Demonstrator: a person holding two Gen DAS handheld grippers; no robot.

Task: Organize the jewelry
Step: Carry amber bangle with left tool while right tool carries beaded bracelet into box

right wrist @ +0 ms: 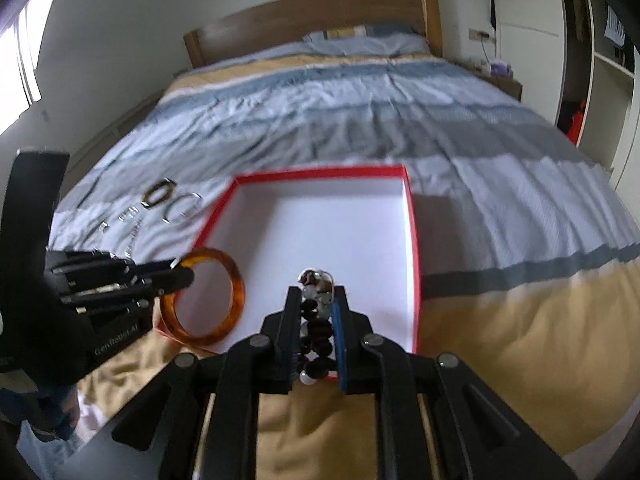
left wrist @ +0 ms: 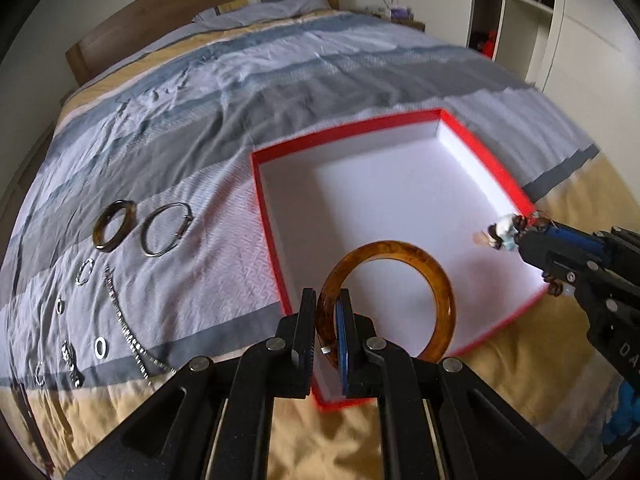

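**Both grippers loaded over the red box**

The left gripper (left wrist: 327,322) clamps an amber bangle (left wrist: 400,300) at lower centre, above the white-lined red box (left wrist: 360,128). The right gripper (right wrist: 316,320) pinches a beaded bracelet (right wrist: 316,328) over the box's near edge. More bangles (left wrist: 114,230) lie at left on the striped bedspread (left wrist: 200,100).

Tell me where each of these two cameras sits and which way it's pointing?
Left wrist: rides the left gripper, looking along its jaws, shut on the amber bangle, over the red box; the right gripper enters at right.
Right wrist: rides the right gripper, jaws shut on a beaded bracelet, facing the headboard; the left gripper shows at left.
Shared: box, bangle, bed.
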